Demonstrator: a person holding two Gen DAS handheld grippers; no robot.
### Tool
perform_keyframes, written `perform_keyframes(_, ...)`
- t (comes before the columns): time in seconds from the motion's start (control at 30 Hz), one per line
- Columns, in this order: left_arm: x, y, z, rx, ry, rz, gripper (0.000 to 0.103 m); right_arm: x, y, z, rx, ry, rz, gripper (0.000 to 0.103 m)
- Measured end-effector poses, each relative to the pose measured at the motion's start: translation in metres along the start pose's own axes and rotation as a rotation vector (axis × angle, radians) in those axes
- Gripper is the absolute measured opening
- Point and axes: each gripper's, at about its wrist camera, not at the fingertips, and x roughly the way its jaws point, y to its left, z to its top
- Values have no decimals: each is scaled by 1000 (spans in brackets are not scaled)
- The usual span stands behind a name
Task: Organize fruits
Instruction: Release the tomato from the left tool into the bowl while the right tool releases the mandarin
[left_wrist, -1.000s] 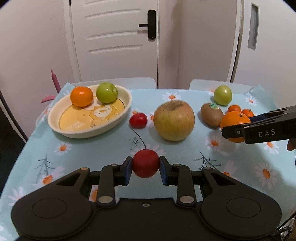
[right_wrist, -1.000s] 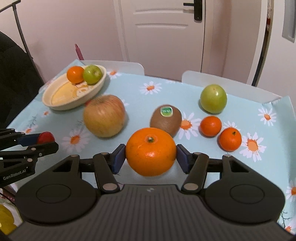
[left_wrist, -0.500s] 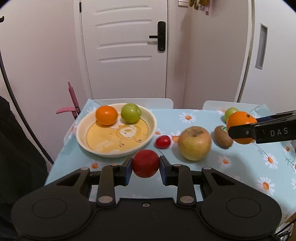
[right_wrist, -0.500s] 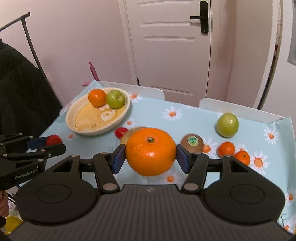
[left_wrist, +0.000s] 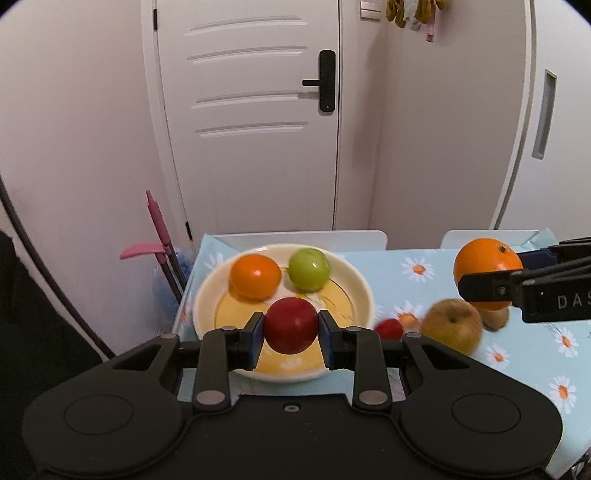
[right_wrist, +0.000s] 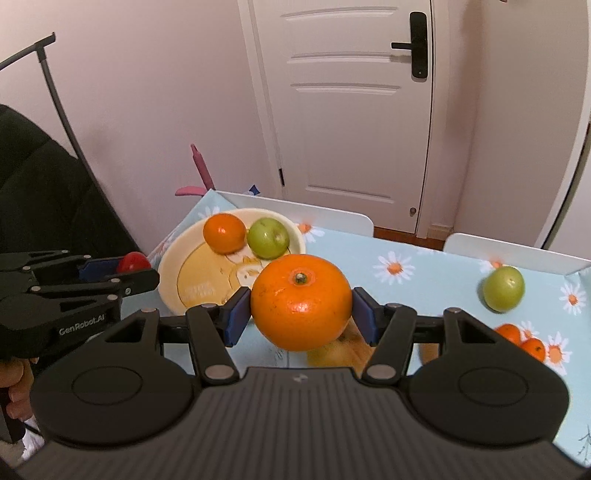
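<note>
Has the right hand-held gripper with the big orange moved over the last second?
Yes. The right hand-held gripper has lifted the big orange off the table and carried it left toward the bowl.

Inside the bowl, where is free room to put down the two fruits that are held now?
The bowl is bare in its yellow middle and near half. Its far side is crowded: an orange and a green fruit sit there side by side. On the cloth, fruit clusters right of the bowl.
</note>
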Motion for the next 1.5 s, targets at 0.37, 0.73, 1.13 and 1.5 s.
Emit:
perform_keyframes(0.37, 48, 45, 12, 61, 22, -26, 34, 50, 31, 15, 48, 19, -58, 74)
perform_keyframes(0.73, 114, 57, 5, 133, 91, 2, 34, 92, 35, 18, 105, 55, -107, 74)
perform_keyframes(1.13, 125, 57, 5, 124, 104, 21, 80, 98, 31, 21, 78, 71, -90, 74)
perform_keyframes(1.5, 79, 63, -3, 19, 92, 13, 94, 101, 29, 26, 2, 101, -38, 74)
